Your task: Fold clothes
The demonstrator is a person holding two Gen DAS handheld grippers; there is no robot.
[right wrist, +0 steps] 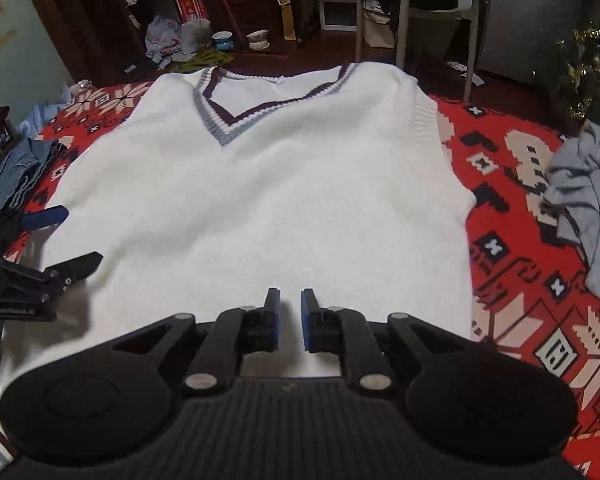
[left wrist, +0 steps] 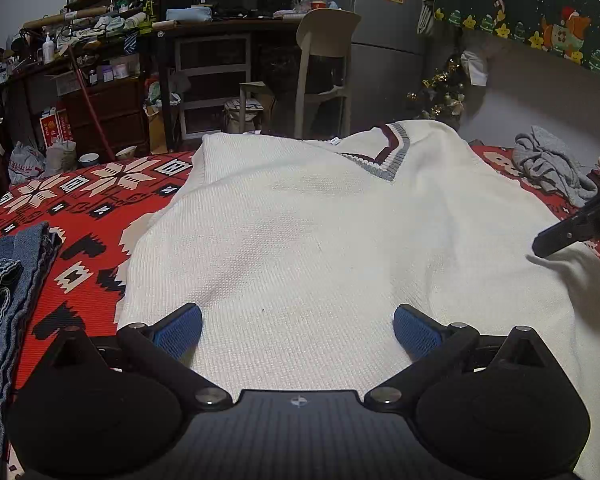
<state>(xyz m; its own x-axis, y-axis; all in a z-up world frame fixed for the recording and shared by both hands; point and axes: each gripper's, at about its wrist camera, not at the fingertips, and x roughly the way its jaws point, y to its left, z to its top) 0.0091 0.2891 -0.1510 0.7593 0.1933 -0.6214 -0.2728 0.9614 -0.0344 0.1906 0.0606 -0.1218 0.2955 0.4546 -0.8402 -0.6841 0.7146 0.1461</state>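
Note:
A white knit V-neck vest [left wrist: 320,232] with a maroon and grey collar lies flat, front up, on a red patterned blanket [left wrist: 88,216]; it also fills the right wrist view [right wrist: 268,200]. My left gripper [left wrist: 298,332] is open wide, hovering over the vest's lower hem. It also shows at the left of the right wrist view [right wrist: 66,240]. My right gripper [right wrist: 290,320] has its jaws nearly closed with a small empty gap, above the hem. Its fingertip shows in the left wrist view [left wrist: 548,246], close over the vest's right edge.
Folded blue jeans [left wrist: 4,300] lie left of the vest, also in the right wrist view [right wrist: 16,176]. A crumpled grey garment [left wrist: 552,168] lies to the right, seen again in the right wrist view [right wrist: 588,200]. Beyond the blanket are a chair [left wrist: 324,68], shelves and floor clutter.

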